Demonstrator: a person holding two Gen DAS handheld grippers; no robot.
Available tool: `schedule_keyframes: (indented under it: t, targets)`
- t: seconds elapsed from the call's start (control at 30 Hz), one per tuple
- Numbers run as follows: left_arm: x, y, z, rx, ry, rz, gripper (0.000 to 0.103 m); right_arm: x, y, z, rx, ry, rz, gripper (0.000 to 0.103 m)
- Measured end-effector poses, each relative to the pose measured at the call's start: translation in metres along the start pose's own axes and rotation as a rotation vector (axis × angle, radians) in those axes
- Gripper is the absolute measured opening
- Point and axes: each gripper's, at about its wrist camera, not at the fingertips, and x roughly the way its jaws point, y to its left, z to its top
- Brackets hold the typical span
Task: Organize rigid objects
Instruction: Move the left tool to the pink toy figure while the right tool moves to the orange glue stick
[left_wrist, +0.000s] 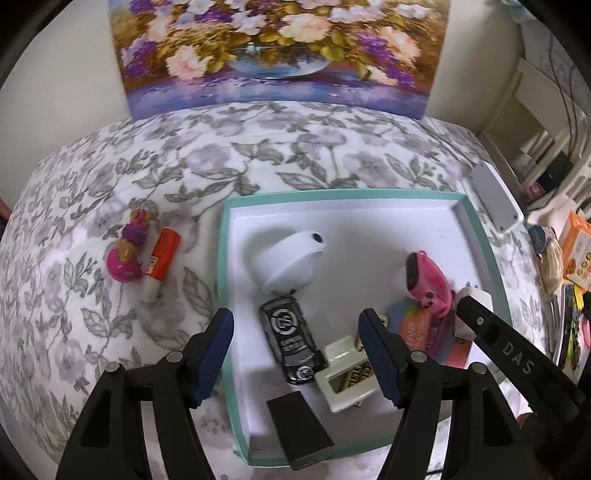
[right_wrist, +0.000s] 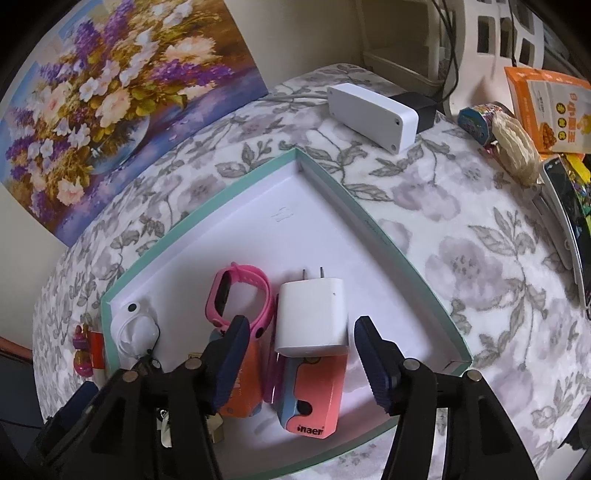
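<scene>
Now both grippers gape, holding nothing: white charger (right_wrist: 313, 317) lies in tray (right_wrist: 369, 221) between right gripper (right_wrist: 299, 354) jaws, prongs pointing away; left gripper (left_wrist: 295, 350) straddles toy car (left_wrist: 291, 341).

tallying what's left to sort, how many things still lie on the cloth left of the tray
2: a pink toy and an orange tube, touching, on the cloth just left of the tray. Anything nearer the camera could be hidden behind the left gripper.
</scene>
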Motion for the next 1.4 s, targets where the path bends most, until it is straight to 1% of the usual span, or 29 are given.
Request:
schedule_keyframes:
  t: [0.03, 0.07, 0.1, 0.33, 0.4, 0.43, 0.47, 0.53, 0.63, 0.7, 0.83, 0.93, 0.97, 1.0, 1.07, 1.27, 1.4]
  targets:
    - [0.0, 0.003, 0.0, -0.011, 0.0, 0.003, 0.075, 0.0, 0.002, 0.0, -0.006, -0.001, -0.001, 0.064]
    - [0.0, 0.005, 0.001, -0.021, 0.0, 0.005, 0.083, 0.0, 0.002, 0.0, -0.009, -0.001, -0.001, 0.064]
    - [0.001, 0.008, 0.001, -0.031, 0.0, 0.007, 0.084, -0.001, 0.003, -0.001, -0.013, -0.001, -0.001, 0.064]
    - [0.002, 0.024, 0.004, -0.094, 0.002, 0.026, 0.085, 0.0, 0.006, -0.001, -0.026, -0.001, -0.011, 0.065]
    - [0.003, 0.03, 0.004, -0.113, 0.006, 0.038, 0.085, 0.0, 0.006, -0.001, -0.028, -0.001, -0.012, 0.069]
    - [0.004, 0.032, 0.004, -0.122, 0.009, 0.047, 0.087, 0.0, 0.006, -0.001, -0.031, -0.001, -0.014, 0.07]
    - [0.005, 0.034, 0.003, -0.129, 0.014, 0.054, 0.092, 0.0, 0.007, -0.001, -0.036, -0.001, -0.013, 0.072]
    - [0.007, 0.039, 0.003, -0.142, 0.024, 0.061, 0.094, 0.0, 0.009, -0.001, -0.045, -0.001, -0.013, 0.074]
    - [0.009, 0.044, 0.002, -0.155, 0.035, 0.081, 0.094, 0.0, 0.014, -0.002, -0.067, -0.001, -0.015, 0.077]
    - [0.011, 0.046, 0.002, -0.158, 0.041, 0.09, 0.094, 0.0, 0.017, -0.003, -0.075, 0.0, -0.011, 0.082]
    - [0.014, 0.052, 0.0, -0.176, 0.053, 0.107, 0.094, -0.001, 0.024, -0.005, -0.094, -0.004, -0.015, 0.085]
    - [0.014, 0.058, 0.0, -0.189, 0.046, 0.117, 0.094, -0.002, 0.027, -0.006, -0.107, -0.006, -0.017, 0.088]
    - [0.014, 0.059, 0.0, -0.194, 0.045, 0.118, 0.094, -0.002, 0.029, -0.006, -0.11, -0.007, -0.015, 0.092]
    - [0.014, 0.06, 0.0, -0.2, 0.043, 0.117, 0.094, -0.002, 0.03, -0.006, -0.115, -0.009, -0.015, 0.098]
    - [0.014, 0.064, 0.0, -0.215, 0.042, 0.118, 0.094, -0.004, 0.033, -0.007, -0.126, -0.016, -0.019, 0.103]
    - [0.012, 0.074, 0.002, -0.237, 0.032, 0.131, 0.094, -0.009, 0.042, -0.009, -0.16, -0.034, -0.024, 0.103]
    - [0.013, 0.084, 0.002, -0.265, 0.047, 0.134, 0.094, -0.01, 0.048, -0.01, -0.18, -0.038, -0.022, 0.103]
